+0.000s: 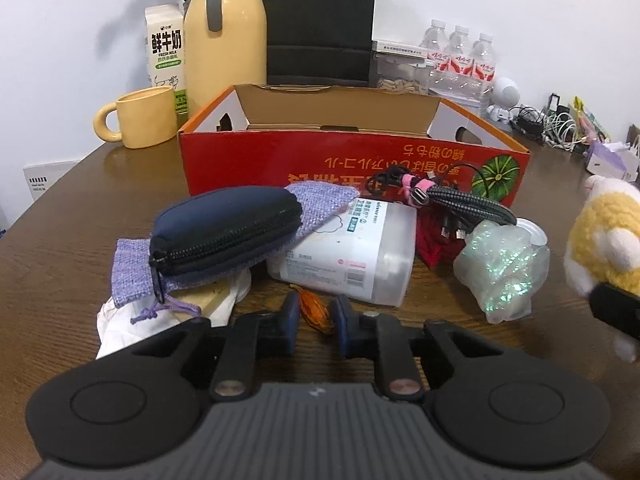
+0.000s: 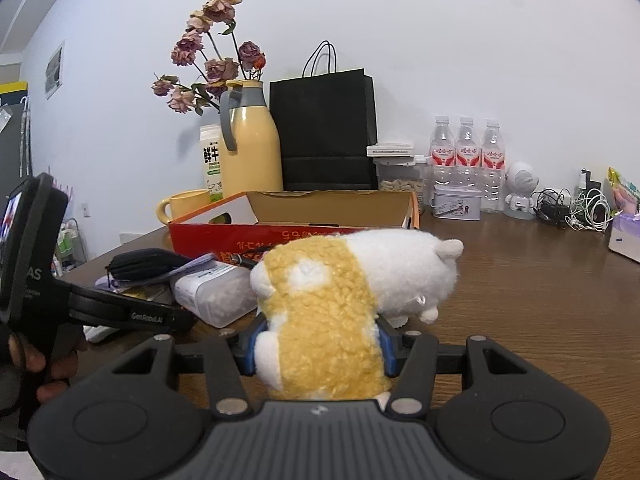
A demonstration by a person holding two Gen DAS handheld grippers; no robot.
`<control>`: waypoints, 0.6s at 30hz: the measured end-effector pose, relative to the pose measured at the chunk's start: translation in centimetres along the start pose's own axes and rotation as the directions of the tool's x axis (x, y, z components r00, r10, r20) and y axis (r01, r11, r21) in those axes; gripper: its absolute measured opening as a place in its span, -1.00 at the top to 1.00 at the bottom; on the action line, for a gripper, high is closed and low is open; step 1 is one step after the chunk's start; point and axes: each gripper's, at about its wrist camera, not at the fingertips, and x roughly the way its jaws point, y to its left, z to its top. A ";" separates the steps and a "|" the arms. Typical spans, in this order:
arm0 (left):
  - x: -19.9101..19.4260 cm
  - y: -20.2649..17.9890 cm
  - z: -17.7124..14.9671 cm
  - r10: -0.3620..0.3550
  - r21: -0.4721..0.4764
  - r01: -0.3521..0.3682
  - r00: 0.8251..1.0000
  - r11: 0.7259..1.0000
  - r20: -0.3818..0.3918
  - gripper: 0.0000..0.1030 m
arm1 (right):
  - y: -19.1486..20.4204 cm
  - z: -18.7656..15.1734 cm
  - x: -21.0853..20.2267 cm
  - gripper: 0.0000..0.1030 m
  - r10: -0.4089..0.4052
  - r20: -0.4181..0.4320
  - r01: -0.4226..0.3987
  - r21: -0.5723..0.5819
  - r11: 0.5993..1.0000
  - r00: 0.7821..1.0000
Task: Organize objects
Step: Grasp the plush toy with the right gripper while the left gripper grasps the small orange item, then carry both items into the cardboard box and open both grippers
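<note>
The right gripper (image 2: 318,350) holds the plush toy (image 2: 344,280) in its jaws just above the counter (image 2: 540,300). The left gripper (image 1: 314,314) has its jaws narrowed onto a small orange trinket (image 1: 314,308) before the red box (image 1: 352,160). Next, each likely needs lifting into that box.

The brown wooden surface (image 1: 80,208) carries a red cardboard box (image 1: 352,168) at twelve o'clock, a yellow mug (image 1: 140,118) at ten, and a white plastic container (image 1: 344,256) centrally.
</note>
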 end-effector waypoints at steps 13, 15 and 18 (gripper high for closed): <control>-4.2 -0.3 -0.1 -0.070 0.054 0.064 0.991 0.996 0.110 0.76 | 0.8 1.1 -0.1 0.00 -0.002 0.023 0.003 -0.041 0.999 1.000; -5.5 -0.4 0.3 -0.092 0.066 0.082 0.984 0.994 0.151 0.76 | 1.0 1.6 0.0 0.00 -0.005 0.036 0.007 -0.050 0.999 0.999; -6.8 -0.3 1.7 -0.112 0.084 0.096 0.970 0.992 0.217 0.75 | 1.4 2.8 0.4 0.00 -0.007 0.063 0.012 -0.070 0.997 0.998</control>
